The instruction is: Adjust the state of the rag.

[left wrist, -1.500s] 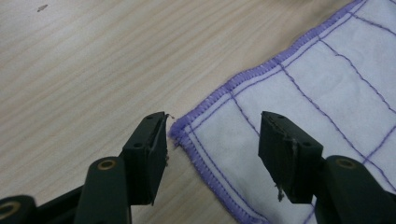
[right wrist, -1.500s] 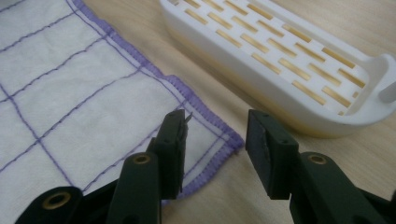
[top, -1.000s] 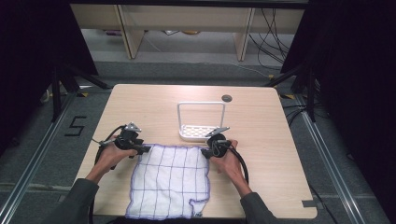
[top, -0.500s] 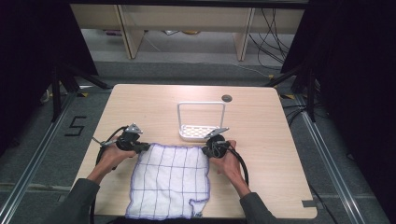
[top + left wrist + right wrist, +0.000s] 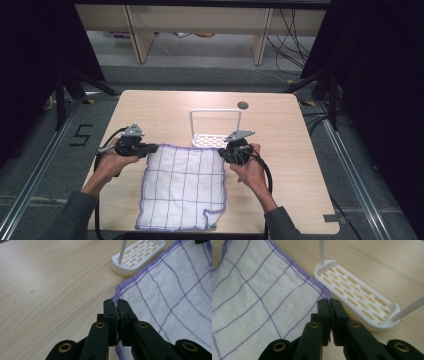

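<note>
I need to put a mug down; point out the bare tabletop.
Free: the table strip behind the white rack, and right of the right gripper. Crowded: the checked cloth fills the near middle, against the rack.

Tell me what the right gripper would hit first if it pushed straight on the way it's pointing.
Probably the white slotted rack: the right gripper, shut on the cloth corner, points past the hem at the rack's base just beyond. Depth is hard to judge.

White slotted rack (image 5: 215, 134) on wooden table (image 5: 160, 112)
</note>
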Demonstrator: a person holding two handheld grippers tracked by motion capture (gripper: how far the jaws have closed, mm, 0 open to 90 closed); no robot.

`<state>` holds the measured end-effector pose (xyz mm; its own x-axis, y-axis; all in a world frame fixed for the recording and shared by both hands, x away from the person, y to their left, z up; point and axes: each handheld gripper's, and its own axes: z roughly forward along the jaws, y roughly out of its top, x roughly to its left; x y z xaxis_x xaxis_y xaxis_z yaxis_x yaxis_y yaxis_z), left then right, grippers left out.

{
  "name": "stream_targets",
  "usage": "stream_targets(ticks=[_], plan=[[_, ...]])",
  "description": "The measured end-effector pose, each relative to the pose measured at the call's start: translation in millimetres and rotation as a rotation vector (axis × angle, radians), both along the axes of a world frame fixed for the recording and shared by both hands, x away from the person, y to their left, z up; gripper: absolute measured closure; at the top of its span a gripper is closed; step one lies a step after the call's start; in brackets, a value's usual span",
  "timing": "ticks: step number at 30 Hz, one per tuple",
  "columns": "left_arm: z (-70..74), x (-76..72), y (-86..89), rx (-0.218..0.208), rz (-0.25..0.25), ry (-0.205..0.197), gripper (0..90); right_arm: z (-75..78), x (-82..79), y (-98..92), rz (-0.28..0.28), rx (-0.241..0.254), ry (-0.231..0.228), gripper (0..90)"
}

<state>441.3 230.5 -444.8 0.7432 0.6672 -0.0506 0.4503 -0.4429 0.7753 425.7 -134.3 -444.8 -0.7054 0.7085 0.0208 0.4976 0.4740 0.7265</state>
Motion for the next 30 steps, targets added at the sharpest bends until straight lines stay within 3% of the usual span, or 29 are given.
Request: stream_targets(ticks=[2, 4, 5, 6, 8, 13, 17, 22, 30], plan=[[9.9, -3.6, 2.9, -0.017, 0.001, -0.018, 86.0, 9.3, -3.1, -1.6, 0.003, 0.014, -0.012, 87.8], [18.0, -6.4, 3.2, -0.041, 0.012, -0.031, 86.0, 16.7, -3.4, -4.1, 0.019, 0.018, -0.053, 87.8], [23.1, -6.6, 6.2, -0.020, -0.003, -0.038, 86.0, 21.0, -5.5, -4.3, 0.013, 0.023, -0.037, 87.8], [26.3, -7.5, 5.8, -0.052, 0.006, -0.038, 86.0, 24.4, -6.1, -4.8, 0.009, 0.028, -0.050, 87.8], [34.9, -11.5, 5.6, -0.068, 0.011, -0.053, 86.0, 30.8, -7.8, -5.2, 0.025, 0.036, -0.079, 87.8], [55.0, -22.3, 4.4, -0.061, -0.004, -0.087, 86.0, 41.6, -14.2, -5.2, 0.040, 0.046, -0.118, 87.8], [70.0, -32.2, 5.6, -0.083, -0.018, -0.118, 86.0, 51.1, -20.2, -8.8, 0.042, 0.063, -0.135, 87.9], [96.4, -47.9, 8.4, -0.123, -0.042, -0.177, 86.0, 69.8, -27.9, -16.2, 0.047, 0.087, -0.183, 87.9], [134.1, -74.8, 11.0, -0.136, -0.065, -0.276, 86.0, 109.2, -51.2, -23.0, 0.073, 0.128, -0.269, 87.9]])
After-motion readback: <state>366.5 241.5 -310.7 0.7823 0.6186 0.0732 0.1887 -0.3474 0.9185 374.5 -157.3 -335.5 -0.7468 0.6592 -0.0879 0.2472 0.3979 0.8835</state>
